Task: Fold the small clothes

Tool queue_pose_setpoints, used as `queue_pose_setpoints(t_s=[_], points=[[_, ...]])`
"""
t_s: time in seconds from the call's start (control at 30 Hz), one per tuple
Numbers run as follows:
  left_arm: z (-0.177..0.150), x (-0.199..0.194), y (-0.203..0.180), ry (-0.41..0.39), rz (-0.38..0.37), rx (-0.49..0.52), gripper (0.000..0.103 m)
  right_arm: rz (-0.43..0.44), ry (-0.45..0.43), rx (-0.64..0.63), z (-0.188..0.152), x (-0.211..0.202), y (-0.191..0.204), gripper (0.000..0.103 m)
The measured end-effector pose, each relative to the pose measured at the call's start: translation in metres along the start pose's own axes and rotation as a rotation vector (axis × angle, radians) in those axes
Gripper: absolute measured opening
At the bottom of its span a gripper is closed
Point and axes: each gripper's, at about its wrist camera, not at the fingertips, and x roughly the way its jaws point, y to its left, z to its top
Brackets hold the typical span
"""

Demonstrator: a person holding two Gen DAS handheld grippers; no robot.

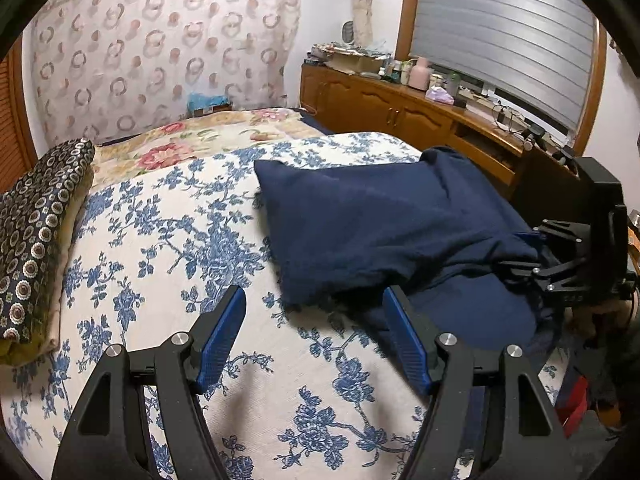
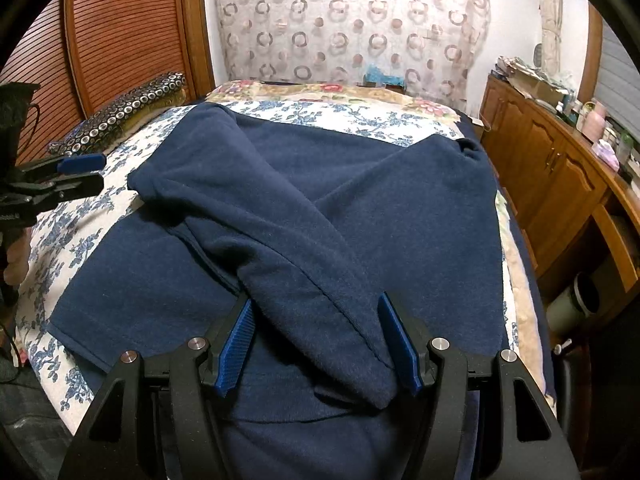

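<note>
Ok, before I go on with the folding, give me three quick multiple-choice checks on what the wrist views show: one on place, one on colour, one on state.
1. The navy garment lies on:
A. the wooden cabinet
B. the blue-flowered bedspread
C. the floor

2. The gripper pads are:
A. red
B. blue
C. white

3. The left gripper is:
A. shut on a sleeve
B. open over bare bedspread
C. out of view

Answers:
1 B, flowered cloth shows around the garment.
2 B, both wrist views show blue ribbed pads.
3 B, its jaws stand apart with only bedspread between them, the garment's edge beside its right finger.
</note>
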Motion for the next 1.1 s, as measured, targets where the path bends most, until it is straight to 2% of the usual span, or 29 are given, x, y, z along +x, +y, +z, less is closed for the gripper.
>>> queue_pose_setpoints(t_s=[0.03, 0.13, 0.23, 0.3, 0.4, 0.6, 0.7, 0.8, 0.93, 1.07, 1.1], points=[[-0.001, 0.0, 0.0, 0.002, 0.003, -0.001, 0.072, -0.001, -0.002, -0.001, 0.001, 0.0, 0.0, 0.064], [-0.002, 0.001, 0.001, 0.004, 0.01, -0.004, 0.072, 0.006, -0.005, -0.015, -0.004, -0.002, 0.004, 0.054], [-0.004, 0.001, 0.002, 0.002, 0.003, -0.013, 0.072, 0.008, -0.011, -0.046, -0.007, -0.006, 0.01, 0.041], [-0.004, 0.002, 0.002, 0.004, 0.001, -0.018, 0.072, 0.021, -0.018, -0.053, -0.01, -0.01, 0.01, 0.027], [-0.005, 0.003, 0.003, 0.009, 0.004, -0.023, 0.072, 0.029, -0.043, -0.047, -0.01, -0.016, 0.009, 0.017], [-0.005, 0.0, 0.004, 0.0, 0.007, -0.029, 0.072, 0.042, -0.18, -0.028, -0.008, -0.053, 0.013, 0.013], [-0.004, -0.003, 0.002, -0.008, 0.011, -0.025, 0.072, 0.02, -0.251, -0.032, -0.005, -0.078, 0.016, 0.013], [-0.004, -0.008, 0.0, -0.018, 0.013, -0.02, 0.072, -0.014, -0.286, -0.031, -0.007, -0.102, 0.014, 0.013], [-0.001, -0.013, -0.001, -0.037, 0.009, -0.02, 0.072, -0.062, -0.26, 0.007, -0.021, -0.125, -0.007, 0.013], [0.0, -0.017, -0.004, -0.055, 0.0, -0.022, 0.072, -0.082, -0.139, 0.045, -0.043, -0.112, -0.025, 0.014], [0.001, -0.018, -0.005, -0.058, 0.0, -0.02, 0.072, -0.088, -0.104, 0.058, -0.049, -0.106, -0.028, 0.017]])
